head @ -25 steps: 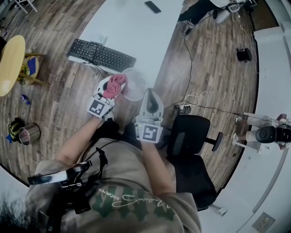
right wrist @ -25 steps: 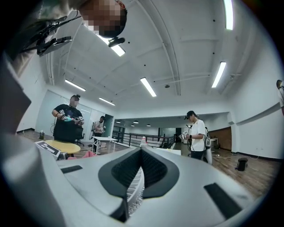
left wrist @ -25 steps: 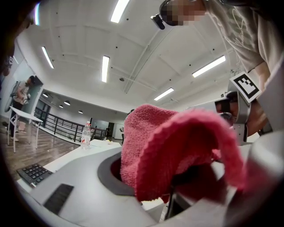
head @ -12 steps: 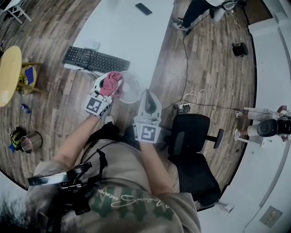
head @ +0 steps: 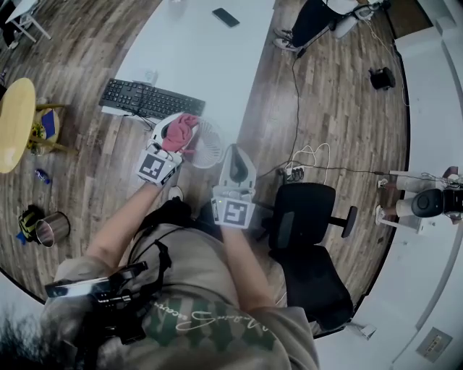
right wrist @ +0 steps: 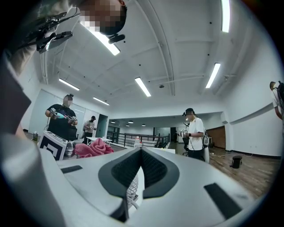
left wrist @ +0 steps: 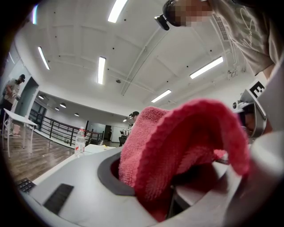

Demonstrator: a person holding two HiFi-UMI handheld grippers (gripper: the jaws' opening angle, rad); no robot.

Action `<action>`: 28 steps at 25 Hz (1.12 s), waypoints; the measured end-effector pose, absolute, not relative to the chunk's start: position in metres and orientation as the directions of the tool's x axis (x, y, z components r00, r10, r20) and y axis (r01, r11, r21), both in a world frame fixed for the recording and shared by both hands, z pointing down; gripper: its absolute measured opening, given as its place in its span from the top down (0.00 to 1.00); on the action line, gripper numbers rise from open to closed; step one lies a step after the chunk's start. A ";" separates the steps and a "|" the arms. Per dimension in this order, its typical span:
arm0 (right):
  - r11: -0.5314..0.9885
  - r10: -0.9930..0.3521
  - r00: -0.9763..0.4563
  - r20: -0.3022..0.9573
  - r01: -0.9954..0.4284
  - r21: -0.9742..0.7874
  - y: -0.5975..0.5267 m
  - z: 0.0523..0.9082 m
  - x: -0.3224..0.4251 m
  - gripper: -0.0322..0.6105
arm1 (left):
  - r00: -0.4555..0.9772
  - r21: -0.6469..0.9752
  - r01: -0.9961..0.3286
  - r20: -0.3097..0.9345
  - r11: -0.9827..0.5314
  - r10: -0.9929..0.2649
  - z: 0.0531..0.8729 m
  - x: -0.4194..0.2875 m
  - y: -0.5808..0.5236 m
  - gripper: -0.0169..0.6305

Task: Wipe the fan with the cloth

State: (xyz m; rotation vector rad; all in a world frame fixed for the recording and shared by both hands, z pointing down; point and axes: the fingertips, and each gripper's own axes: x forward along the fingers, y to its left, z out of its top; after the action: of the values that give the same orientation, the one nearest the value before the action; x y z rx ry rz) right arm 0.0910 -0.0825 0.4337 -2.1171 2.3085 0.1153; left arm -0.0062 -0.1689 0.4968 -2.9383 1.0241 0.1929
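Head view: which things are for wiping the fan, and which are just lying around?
For the job: fan, pink cloth.
Just lying about: keyboard, phone, metal cup, office chair.

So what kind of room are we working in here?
Most likely an open-plan office or lab workspace: a long white desk with a keyboard, a black office chair on a wood floor, and ceiling strip lights.

The pink terry cloth is bunched in my left gripper, against the small round white fan. My right gripper pinches the fan's grille.
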 end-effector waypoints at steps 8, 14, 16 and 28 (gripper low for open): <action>0.071 -0.996 -0.073 -0.058 -0.996 0.046 -0.081 0.433 0.095 0.94 | 0.787 0.025 -0.601 -0.158 -0.799 -0.597 0.483 0.009 -0.164 0.71; 0.060 -0.996 -0.062 -0.060 -0.997 0.045 -0.075 0.433 0.102 0.94 | 0.790 0.058 -0.595 -0.144 -0.802 -0.597 0.474 0.019 -0.156 0.71; 0.048 -0.996 -0.052 -0.073 -0.997 0.059 -0.074 0.434 0.105 0.94 | 0.794 0.023 -0.592 -0.155 -0.806 -0.588 0.480 0.019 -0.155 0.71; 0.090 -0.995 -0.091 -0.029 -0.995 0.036 -0.076 0.440 0.100 0.94 | 0.816 0.025 -0.562 -0.148 -0.827 -0.559 0.467 0.032 -0.150 0.71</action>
State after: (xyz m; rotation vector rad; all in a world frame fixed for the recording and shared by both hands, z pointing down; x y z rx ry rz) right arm 0.1000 -0.0761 0.4399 -2.1201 2.3215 0.0724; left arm 0.0315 -0.1498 0.4672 -2.9745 0.9189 0.2332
